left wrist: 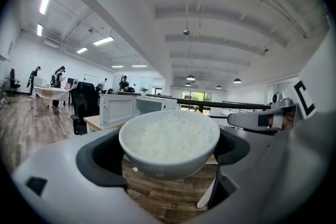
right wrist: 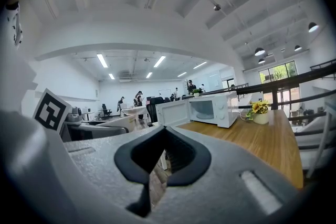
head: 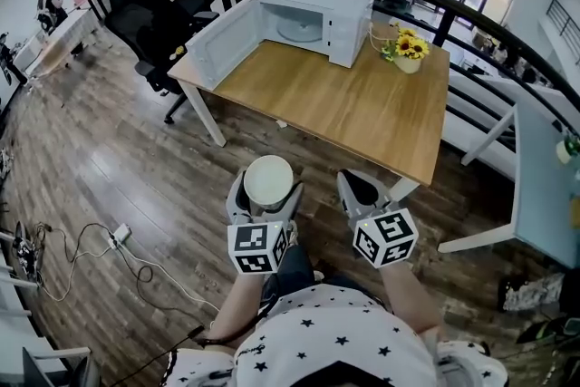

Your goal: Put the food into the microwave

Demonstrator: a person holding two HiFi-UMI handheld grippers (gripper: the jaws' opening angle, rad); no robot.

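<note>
A: Left gripper: your fingers are clamped on the bowl of rice, one on each side of its wall, below the rim. The bowl sits level.

B: Location: lower centre of the head view, over the wooden floor, well short of the counter. Right gripper: fingers together, nothing between them, just to the right of the loaded one.

A: Microwave: upper centre of the frame, at the counter's far end. Door swung open toward frame left. Turntable visible, nothing on it that I can see. Flower pot near its right side.

B: Handling, my read: the bowl looks glazed, stiff and smooth. It won't give under your squeeze, so it would slide out rather than deform. Probably breaks if dropped.

A: Rice comes nearly to the rim. That means some weight, and loose grains on top. Tilt it and you'll likely spill.

B: Hold point: you have it around the wall under the lip. That looks sound, since the flare should act as a stop if it slips down. Pinching the rim alone would be worse.

A: Next, as I judge it: carry level, enter from the front, stay clear of the door at left, and seat the bowl on the turntable before you part the fingers.
</note>
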